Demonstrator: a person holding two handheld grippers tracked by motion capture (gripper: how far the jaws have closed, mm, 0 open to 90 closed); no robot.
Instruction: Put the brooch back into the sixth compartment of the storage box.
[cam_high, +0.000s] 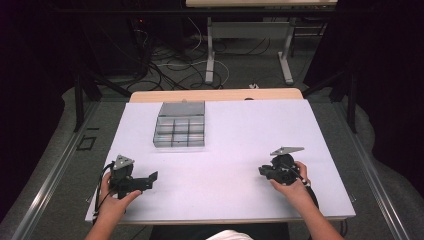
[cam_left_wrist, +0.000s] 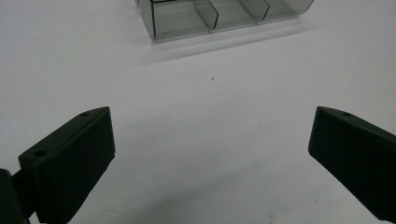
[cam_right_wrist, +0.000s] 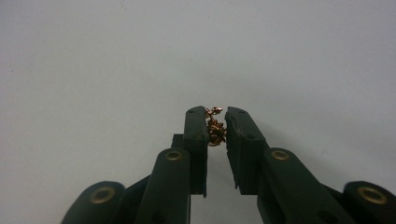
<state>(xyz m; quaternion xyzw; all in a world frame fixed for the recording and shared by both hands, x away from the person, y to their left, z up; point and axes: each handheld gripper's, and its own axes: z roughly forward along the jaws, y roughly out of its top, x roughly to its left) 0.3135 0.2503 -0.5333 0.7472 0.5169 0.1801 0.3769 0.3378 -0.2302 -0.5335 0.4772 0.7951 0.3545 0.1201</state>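
Near the clear compartment box (cam_high: 180, 131), left gripper (cam_left_wrist: 210, 154) gapes idle; farther off, right gripper (cam_right_wrist: 215, 126) barely pinches a small gold trinket (cam_right_wrist: 215, 129) — likely to slip out in transit.

A lab or recording workspace, by every sign; the flat white work surface (cam_high: 240, 150) sits on a pale wooden tabletop (cam_high: 215, 95) with dark surroundings on both sides; behind it, loose black and white cables (cam_high: 170, 67) sprawl across the grey floor (cam_high: 250, 65); a second table on white metal legs (cam_high: 210, 50) stands farther back; black metal frame struts (cam_high: 80, 95) rise at the left and right of the bench, the kind that carries cameras; dark equipment (cam_high: 142, 22) with a small red light glows in the gloom at the back; a clear plastic compartment box (cam_high: 180, 125) rests on the sheet, tidy and bare like a test setup.
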